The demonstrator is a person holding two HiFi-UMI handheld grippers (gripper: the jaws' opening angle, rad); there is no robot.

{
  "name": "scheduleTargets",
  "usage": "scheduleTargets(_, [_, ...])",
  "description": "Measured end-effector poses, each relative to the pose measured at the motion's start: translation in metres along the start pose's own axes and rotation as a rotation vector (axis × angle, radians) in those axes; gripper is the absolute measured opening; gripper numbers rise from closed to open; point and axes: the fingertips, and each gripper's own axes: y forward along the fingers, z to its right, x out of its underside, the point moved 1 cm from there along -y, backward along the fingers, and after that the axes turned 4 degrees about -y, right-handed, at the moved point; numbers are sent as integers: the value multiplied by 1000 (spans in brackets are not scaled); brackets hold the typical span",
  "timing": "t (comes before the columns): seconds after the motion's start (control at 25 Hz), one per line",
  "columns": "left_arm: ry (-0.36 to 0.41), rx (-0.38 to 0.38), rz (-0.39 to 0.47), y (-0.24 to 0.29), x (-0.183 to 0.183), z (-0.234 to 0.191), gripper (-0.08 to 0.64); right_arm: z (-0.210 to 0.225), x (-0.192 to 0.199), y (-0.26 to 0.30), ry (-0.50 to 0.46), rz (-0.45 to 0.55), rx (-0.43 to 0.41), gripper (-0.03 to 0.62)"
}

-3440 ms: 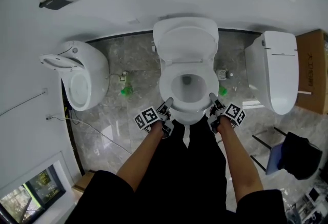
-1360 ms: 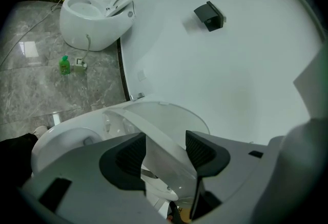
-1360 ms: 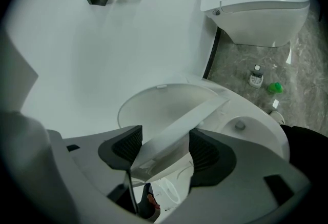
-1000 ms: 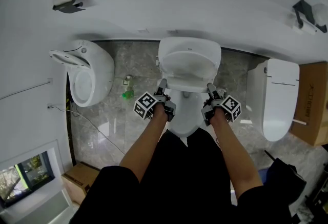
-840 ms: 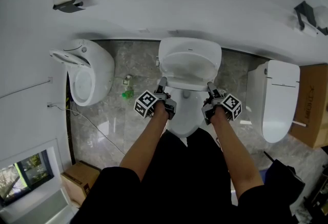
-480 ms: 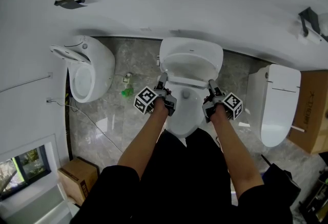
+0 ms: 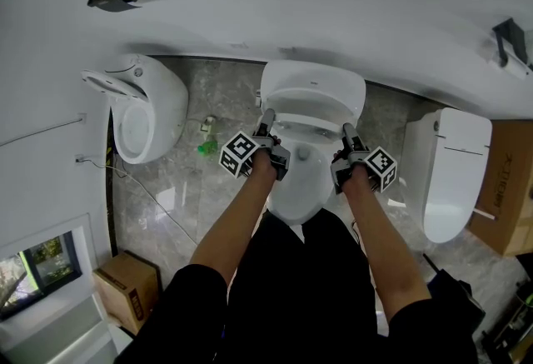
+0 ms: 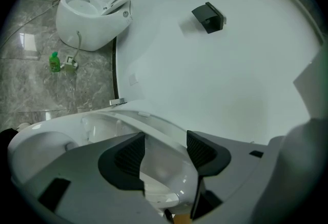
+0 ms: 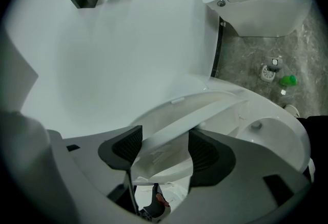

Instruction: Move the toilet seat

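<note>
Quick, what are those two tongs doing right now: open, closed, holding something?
Left tongs: closed on the left edge of the toilet seat.
Right tongs: closed on the toilet seat's right edge.

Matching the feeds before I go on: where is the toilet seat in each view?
Head view: centre, toilet seat tilted up over the toilet bowl.
Left gripper view: lower centre, between the jaws.
Right gripper view: lower centre, between the jaws.
Shared landmark: the toilet bowl under it.
</note>
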Motion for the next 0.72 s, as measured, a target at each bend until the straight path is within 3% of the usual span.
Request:
scheduleTargets(0.28, [-7, 6, 7, 19, -4, 8, 264, -5, -11, 13, 5, 61, -29, 287])
scheduleTargets(0.72, [12, 45, -21, 38, -7, 14, 265, -9, -23, 24, -17, 54, -79, 285])
